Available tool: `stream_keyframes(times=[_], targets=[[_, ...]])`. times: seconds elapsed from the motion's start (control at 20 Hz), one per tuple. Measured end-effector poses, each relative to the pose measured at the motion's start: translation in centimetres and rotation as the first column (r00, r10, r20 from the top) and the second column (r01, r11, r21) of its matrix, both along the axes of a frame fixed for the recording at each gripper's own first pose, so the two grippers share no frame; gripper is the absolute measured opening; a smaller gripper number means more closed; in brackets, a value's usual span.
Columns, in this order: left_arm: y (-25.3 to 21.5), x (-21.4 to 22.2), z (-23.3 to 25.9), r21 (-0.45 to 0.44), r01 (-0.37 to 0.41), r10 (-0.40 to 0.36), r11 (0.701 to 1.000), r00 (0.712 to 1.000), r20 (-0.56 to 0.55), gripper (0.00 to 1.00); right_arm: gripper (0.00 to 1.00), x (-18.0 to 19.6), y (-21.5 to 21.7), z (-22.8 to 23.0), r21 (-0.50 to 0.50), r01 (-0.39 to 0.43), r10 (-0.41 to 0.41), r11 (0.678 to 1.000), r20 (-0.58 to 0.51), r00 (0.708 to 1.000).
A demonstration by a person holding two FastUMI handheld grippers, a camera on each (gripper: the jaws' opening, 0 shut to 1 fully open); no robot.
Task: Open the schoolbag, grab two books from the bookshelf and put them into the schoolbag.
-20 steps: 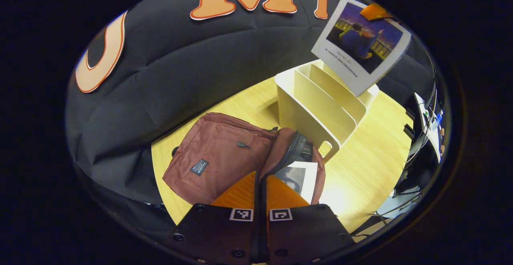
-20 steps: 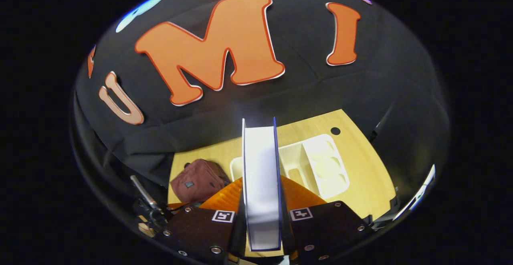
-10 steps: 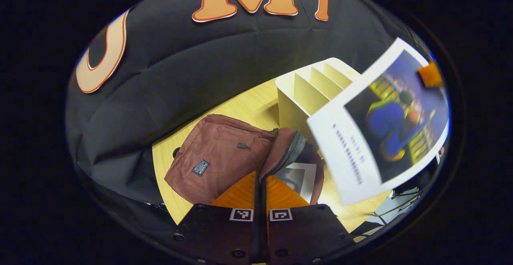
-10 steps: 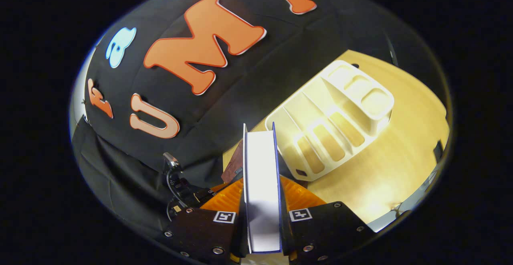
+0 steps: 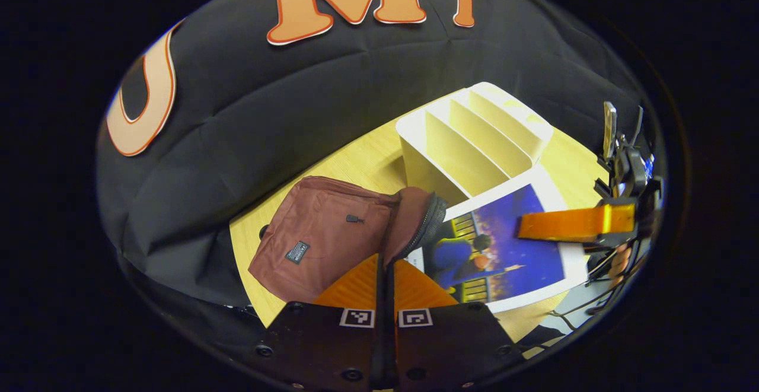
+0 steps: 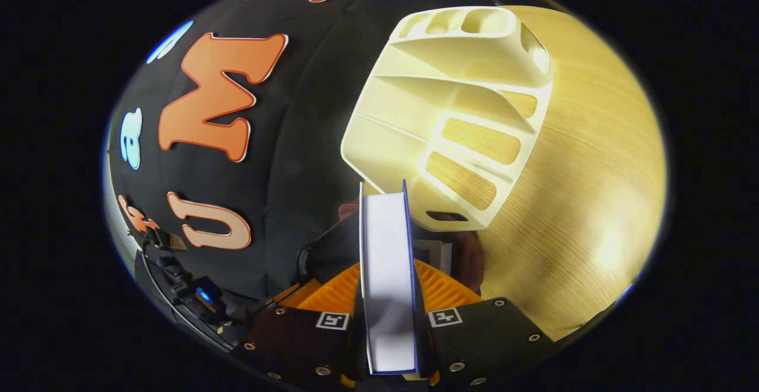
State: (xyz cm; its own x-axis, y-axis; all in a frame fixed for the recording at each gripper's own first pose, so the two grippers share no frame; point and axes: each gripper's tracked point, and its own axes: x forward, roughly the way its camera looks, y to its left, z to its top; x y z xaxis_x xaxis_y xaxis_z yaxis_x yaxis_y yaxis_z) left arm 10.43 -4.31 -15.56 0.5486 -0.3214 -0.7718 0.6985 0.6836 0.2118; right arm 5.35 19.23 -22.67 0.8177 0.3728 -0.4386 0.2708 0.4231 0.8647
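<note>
The maroon schoolbag point(image 5: 320, 241) lies on the wooden table point(image 5: 367, 161), its zipped flap point(image 5: 418, 220) lifted. My left gripper point(image 5: 385, 264) is shut on that flap's edge and holds the mouth open. A book with a blue picture cover point(image 5: 498, 255) lies nearly flat, its left end at the bag's mouth. The right gripper's orange finger point(image 5: 569, 224) presses on its cover. In the right gripper view my right gripper point(image 6: 388, 264) is shut on this book point(image 6: 386, 244), page edge facing me. Beyond it shows the bag's dark inside point(image 6: 332, 244) and a white corner of another book point(image 6: 437, 248).
The cream bookshelf point(image 5: 474, 137) stands just behind the bag with its slots bare; it looms close in the right gripper view point(image 6: 456, 119). Bare table point(image 6: 593, 172) spreads to its right. A hand point(image 5: 619, 258) and cables sit at the far right.
The right gripper swung the blue-covered book down from above the shelf and turned it flat toward the bag's mouth. The left gripper kept hold of the flap, hardly moving.
</note>
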Motion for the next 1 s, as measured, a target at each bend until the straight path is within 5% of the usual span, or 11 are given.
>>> stream_keyframes(times=[0.15, 0.6, 0.8, 1.0], targets=[[-0.7, -0.6, 0.2, 0.017, 0.029, -0.029, 0.999, 1.000, 0.012, 0.01, 0.34, 1.6, 2.5, -1.1, 0.075, 0.057, -0.059, 0.996, 0.023, 0.998], [-2.2, -1.7, 1.4, 0.074, 0.114, -0.120, 0.991, 0.989, 0.081, 0.01, 0.34, 6.1, 7.8, -2.2, 0.049, 0.084, -0.086, 0.995, 0.035, 0.996], [-1.9, -1.5, 1.2, 0.066, 0.106, -0.112, 0.992, 0.990, 0.088, 0.01, 0.36, 5.3, 8.7, -3.6, 0.025, 0.064, -0.064, 0.998, -0.025, 0.998], [-1.7, -1.6, 0.5, 0.037, 0.090, -0.092, 0.995, 0.993, 0.067, 0.01, 0.50, 3.5, 9.2, -6.4, -0.022, 0.007, -0.010, 1.000, -0.163, 0.987]])
